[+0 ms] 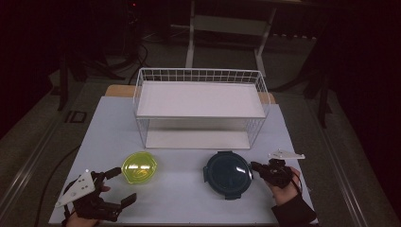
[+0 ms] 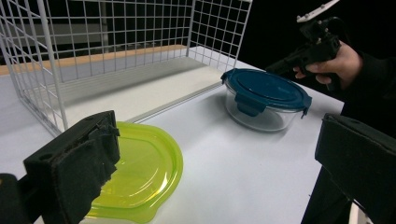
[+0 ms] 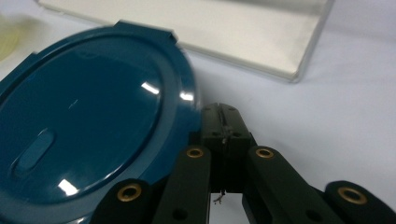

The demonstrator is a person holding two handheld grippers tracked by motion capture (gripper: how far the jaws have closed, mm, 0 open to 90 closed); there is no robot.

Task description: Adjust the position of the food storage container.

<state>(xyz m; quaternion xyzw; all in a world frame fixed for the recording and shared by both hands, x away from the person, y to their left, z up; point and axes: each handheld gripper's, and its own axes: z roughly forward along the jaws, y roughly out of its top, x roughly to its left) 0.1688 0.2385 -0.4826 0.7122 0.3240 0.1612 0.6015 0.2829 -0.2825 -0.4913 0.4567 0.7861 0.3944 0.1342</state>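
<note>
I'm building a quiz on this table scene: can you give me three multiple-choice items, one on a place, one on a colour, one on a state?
1. Where does the yellow-green lid lie?
A. on the rack's upper shelf
B. on the table in front of the white wire rack, left of the round container
C. on top of the container

2. What colour is the container's lid?
A. dark blue
B. red
C. white

3. How do the jaws of the right claw stand?
A. wide open
B. shut on the yellow-green lid
C. shut, with nothing between them, beside the container's rim

Answers: 1 B, the high view shows it flat on the table before the rack; 2 A, both claw views show dark blue over clear glass; 3 C, the right gripper view shows the tips pressed together.
</note>
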